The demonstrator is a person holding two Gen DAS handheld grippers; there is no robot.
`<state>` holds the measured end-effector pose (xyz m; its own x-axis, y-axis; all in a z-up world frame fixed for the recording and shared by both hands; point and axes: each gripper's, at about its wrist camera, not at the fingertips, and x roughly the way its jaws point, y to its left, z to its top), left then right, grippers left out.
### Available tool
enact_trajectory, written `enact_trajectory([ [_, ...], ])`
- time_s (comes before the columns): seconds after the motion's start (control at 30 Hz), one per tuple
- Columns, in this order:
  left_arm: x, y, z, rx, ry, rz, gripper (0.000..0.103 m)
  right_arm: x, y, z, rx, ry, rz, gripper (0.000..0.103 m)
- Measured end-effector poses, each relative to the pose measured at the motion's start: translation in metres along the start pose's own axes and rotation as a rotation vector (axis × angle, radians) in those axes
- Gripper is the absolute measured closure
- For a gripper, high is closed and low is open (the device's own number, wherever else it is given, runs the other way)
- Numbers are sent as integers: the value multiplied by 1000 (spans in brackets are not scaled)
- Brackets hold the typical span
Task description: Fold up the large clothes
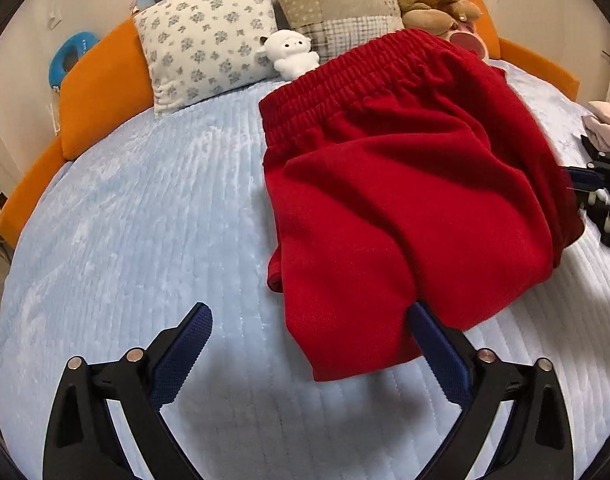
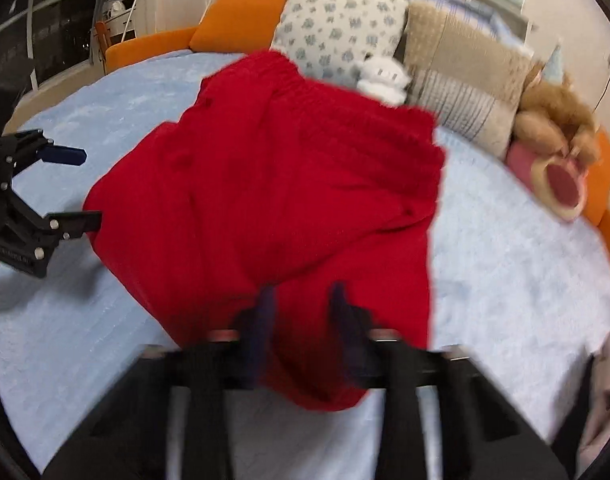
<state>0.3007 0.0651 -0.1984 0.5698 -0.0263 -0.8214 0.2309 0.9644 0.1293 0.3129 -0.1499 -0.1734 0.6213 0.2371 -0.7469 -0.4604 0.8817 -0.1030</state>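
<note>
Red shorts (image 1: 405, 200) lie folded on blue bedspread (image 1: 145, 220). Left gripper (image 1: 311, 320) spread wide, grasping nothing. Right gripper (image 2: 303, 300), blurred, clamps shorts' near hem.

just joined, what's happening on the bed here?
A person with a handheld gripper in each hand is folding a pair of red knit shorts on a pale blue quilted bedspread. The right gripper sits at the near hem with red fabric between its fingers; motion blur hides whether the pads press on it. The left gripper stands wide open at the shorts' near corner, holding nothing. Pillows and plush toys line the headboard.
</note>
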Motion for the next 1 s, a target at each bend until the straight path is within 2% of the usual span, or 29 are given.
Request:
enact_trajectory([
  [0.03,-1,0,0,2,-2,-15,14,-1,-6,-1,13,3,5,96],
  [0.07,-4,-3,0,6,-3,-34,26,-1,-9,-2,19,3,9,97],
  [0.1,-7,-5,1,11,-8,-58,42,-1,-13,-3,28,-2,13,98],
  [0.13,-8,-9,1,18,-14,-59,52,-4,-16,-3,29,-11,4,100],
  [0.17,-11,-14,1,37,-26,-35,79,-7,-17,-3,18,-26,-19,100],
  [0.2,-15,-20,2,73,-50,26,96,-9,-21,-4,22,-32,-34,100],
  [0.23,-14,-20,4,95,-59,52,97,-8,-29,-6,44,-30,-38,100],
  [0.33,0,-3,10,70,3,30,97,-6,-50,-10,81,-27,-55,100],
  [0.4,3,8,15,78,14,63,97,-9,-68,-12,110,-33,-82,100],
  [0.47,4,18,19,49,31,32,97,-12,-82,-12,132,-42,-111,100],
  [0.53,4,25,20,34,28,49,97,-9,-103,-13,220,-35,-57,100],
  [0.57,7,25,17,31,29,51,97,-3,-103,-14,213,-15,-59,100],
  [0.6,14,24,13,27,45,44,97,4,-99,-16,181,-4,-79,100],
  [0.7,34,17,-4,16,99,-16,96,18,-95,-27,215,16,-31,99],
  [0.77,38,17,-10,-15,109,-55,94,13,-98,-28,258,-14,9,95],
  [0.8,35,22,-8,-45,106,-74,89,3,-102,-27,293,-41,35,91],
  [0.83,29,27,-4,-69,91,-81,87,-8,-108,-25,324,-72,61,81],
  [0.87,22,33,2,-92,67,-92,77,-17,-113,-22,344,-101,70,70],
  [0.9,9,44,15,-127,21,-128,59,-34,-120,-15,370,-163,88,47],
  [0.93,3,48,23,-139,-4,-147,46,-41,-125,-7,376,-195,102,34],
  [0.97,-5,54,40,-149,-43,-184,22,-46,-131,4,381,-217,123,34],
  [1.0,-6,56,50,-147,-59,-208,13,-46,-134,12,385,-215,131,34],
])
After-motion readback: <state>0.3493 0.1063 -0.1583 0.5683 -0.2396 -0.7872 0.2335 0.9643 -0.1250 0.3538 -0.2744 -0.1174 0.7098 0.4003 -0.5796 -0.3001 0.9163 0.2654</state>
